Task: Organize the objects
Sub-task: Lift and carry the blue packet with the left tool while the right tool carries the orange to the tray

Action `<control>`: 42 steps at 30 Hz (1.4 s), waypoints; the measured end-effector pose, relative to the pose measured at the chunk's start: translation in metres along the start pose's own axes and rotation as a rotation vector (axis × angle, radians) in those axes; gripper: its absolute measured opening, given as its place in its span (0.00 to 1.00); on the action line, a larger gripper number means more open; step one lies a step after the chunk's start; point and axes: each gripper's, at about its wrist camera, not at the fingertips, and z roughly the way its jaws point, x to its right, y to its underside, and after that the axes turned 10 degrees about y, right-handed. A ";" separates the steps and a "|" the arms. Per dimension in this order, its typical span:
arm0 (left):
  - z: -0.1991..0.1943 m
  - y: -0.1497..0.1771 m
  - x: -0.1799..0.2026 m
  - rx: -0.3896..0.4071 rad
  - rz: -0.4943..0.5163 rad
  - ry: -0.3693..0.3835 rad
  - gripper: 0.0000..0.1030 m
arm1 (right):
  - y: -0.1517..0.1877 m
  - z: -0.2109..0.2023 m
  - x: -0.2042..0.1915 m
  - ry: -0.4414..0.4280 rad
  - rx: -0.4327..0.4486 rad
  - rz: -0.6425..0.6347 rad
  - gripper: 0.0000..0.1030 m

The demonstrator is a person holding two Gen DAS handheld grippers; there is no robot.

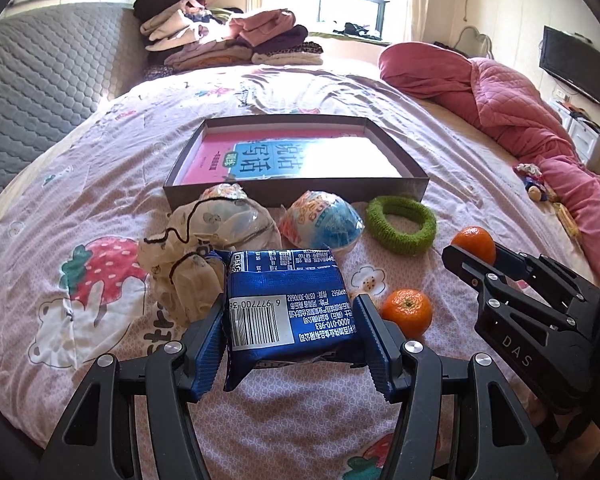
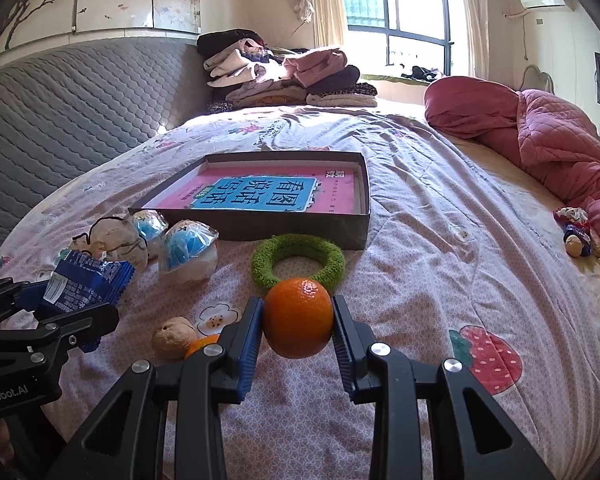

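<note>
- Left tool [image 1: 292, 332]: pads pinch a blue snack packet [image 1: 286, 300] by its two sides, barcode face up, held above the bed [image 1: 80, 168].
- Right tool [image 2: 298, 330]: pads clamp an orange [image 2: 298, 322] between them, clear of the bedspread.
- Second orange [image 1: 407, 312] lies on the bedspread just right of the left tool; a walnut [image 2: 173, 338] sits beside it (seen from the right wrist only).
- Green knitted ring [image 1: 402, 224] rests just in front of the dark shallow box [image 1: 292, 194], which holds a pink book [image 2: 276, 194].
- Two wrapped blue-and-white balls [image 1: 320, 220] and a beige scrunchie [image 1: 180, 268] lie near the box's front left corner.
</note>
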 end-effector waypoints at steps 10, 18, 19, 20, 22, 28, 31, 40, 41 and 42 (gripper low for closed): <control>-0.004 -0.019 -0.005 0.051 0.018 -0.022 0.61 | -0.023 -0.005 -0.013 -0.029 0.037 -0.021 0.33; 0.001 -0.031 -0.015 0.061 0.015 -0.031 0.61 | -0.043 0.000 -0.023 -0.055 0.063 -0.026 0.33; 0.002 -0.033 -0.016 0.062 0.014 -0.031 0.61 | -0.045 0.001 -0.024 -0.056 0.065 -0.029 0.33; 0.004 -0.035 -0.016 0.063 0.014 -0.034 0.61 | -0.047 0.002 -0.025 -0.057 0.066 -0.031 0.33; 0.007 -0.038 -0.018 0.064 0.013 -0.032 0.61 | -0.050 0.005 -0.027 -0.061 0.069 -0.032 0.33; 0.013 -0.046 -0.019 0.070 0.021 -0.033 0.61 | -0.059 0.010 -0.031 -0.069 0.076 -0.035 0.33; 0.017 -0.051 -0.021 0.069 0.018 -0.037 0.61 | -0.062 0.013 -0.033 -0.076 0.078 -0.040 0.33; 0.025 -0.062 -0.027 0.068 0.018 -0.045 0.61 | -0.069 0.022 -0.035 -0.086 0.070 -0.042 0.33; 0.025 -0.064 -0.027 0.069 0.019 -0.047 0.61 | -0.070 0.023 -0.034 -0.088 0.068 -0.041 0.33; 0.025 -0.067 -0.028 0.073 0.019 -0.047 0.61 | -0.071 0.023 -0.034 -0.088 0.067 -0.039 0.33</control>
